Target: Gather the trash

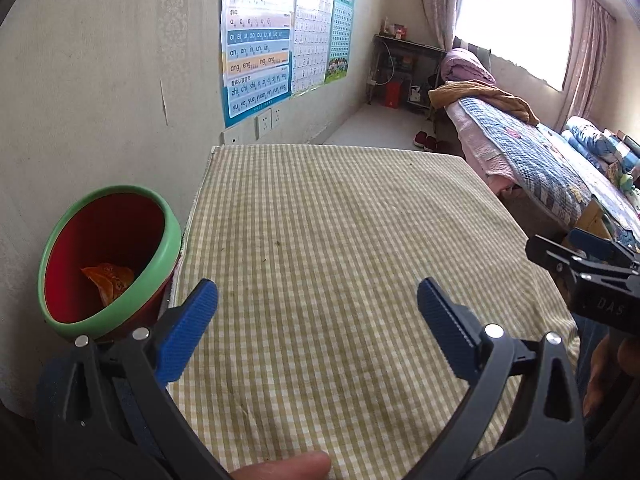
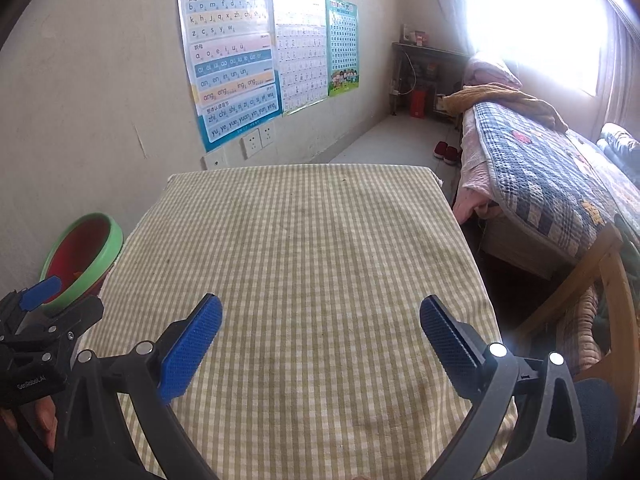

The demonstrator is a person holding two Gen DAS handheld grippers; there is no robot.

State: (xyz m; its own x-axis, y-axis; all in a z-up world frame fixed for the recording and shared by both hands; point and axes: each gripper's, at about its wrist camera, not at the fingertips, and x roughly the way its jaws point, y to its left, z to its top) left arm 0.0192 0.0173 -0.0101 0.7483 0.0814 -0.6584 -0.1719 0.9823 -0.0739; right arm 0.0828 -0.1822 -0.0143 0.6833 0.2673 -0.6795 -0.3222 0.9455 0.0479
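Observation:
A red trash bin with a green rim (image 1: 64,248) stands at the table's left edge against the wall, with an orange wrapper (image 1: 109,280) inside. It also shows in the right wrist view (image 2: 100,252). My left gripper (image 1: 318,292) is open and empty above the near part of the checked tablecloth (image 1: 340,220), just right of the bin. My right gripper (image 2: 320,312) is open and empty over the tablecloth (image 2: 312,240). The right gripper also shows at the right edge of the left wrist view (image 1: 580,264); the left one shows at the left edge of the right wrist view (image 2: 40,320).
The wall (image 1: 100,80) with posters (image 1: 256,40) and sockets (image 2: 258,140) runs along the left. A bed (image 1: 540,164) with quilts lies to the right, a wooden chair (image 2: 600,300) beside the table. Red slippers (image 2: 446,152) and a shelf (image 1: 400,68) stand on the floor beyond.

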